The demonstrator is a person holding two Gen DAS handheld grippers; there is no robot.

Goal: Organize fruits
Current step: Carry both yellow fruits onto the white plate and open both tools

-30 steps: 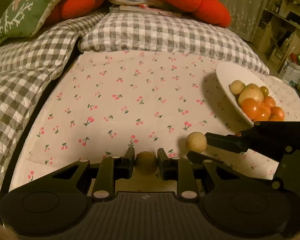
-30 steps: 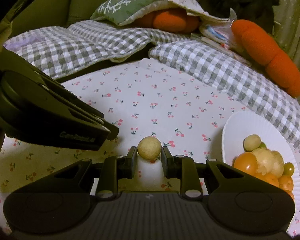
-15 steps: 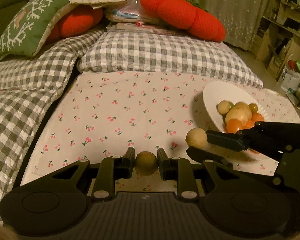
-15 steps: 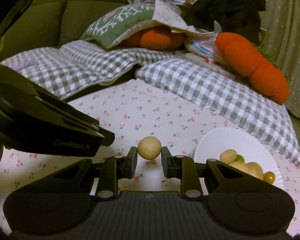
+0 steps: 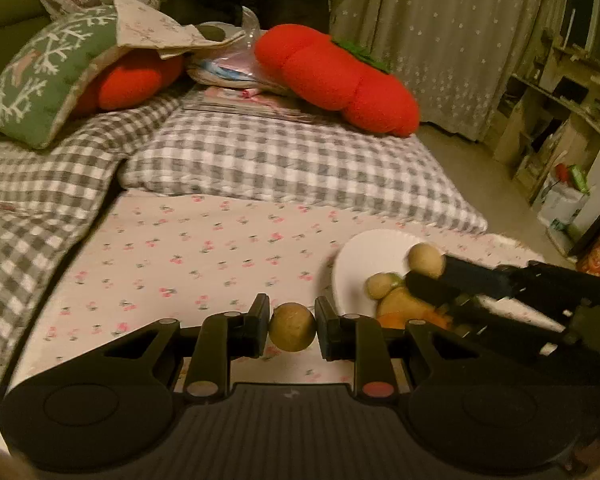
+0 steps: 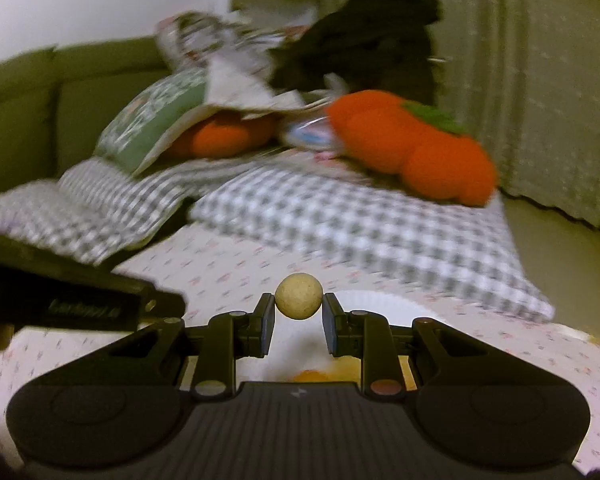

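Note:
My left gripper [image 5: 292, 330] is shut on a small round tan fruit [image 5: 292, 332], held above the cherry-print cloth [image 5: 204, 256]. To its right my right gripper [image 5: 424, 270] reaches in, shut on a paler round fruit [image 5: 426, 260] over the white plate [image 5: 364, 260]. The plate holds a heap of tan, yellow and orange fruits [image 5: 396, 300]. In the right wrist view the right gripper [image 6: 299, 308] grips the pale fruit [image 6: 299, 296] above the plate's rim [image 6: 380, 300], with an orange fruit [image 6: 310, 376] just below. The left gripper's black body [image 6: 84, 300] shows at the left.
Grey checked cushions [image 5: 284, 160] border the cloth at the back and left. Red tomato-shaped pillows [image 5: 336, 80], a green snowflake pillow [image 5: 40, 76] and papers are piled behind. A curtain [image 5: 440, 32] and shelves [image 5: 560, 92] stand at the right.
Both grippers have risen with their fruits. The right gripper has swung right, from over the cloth to over the plate, and both views now tilt higher toward the cushions.

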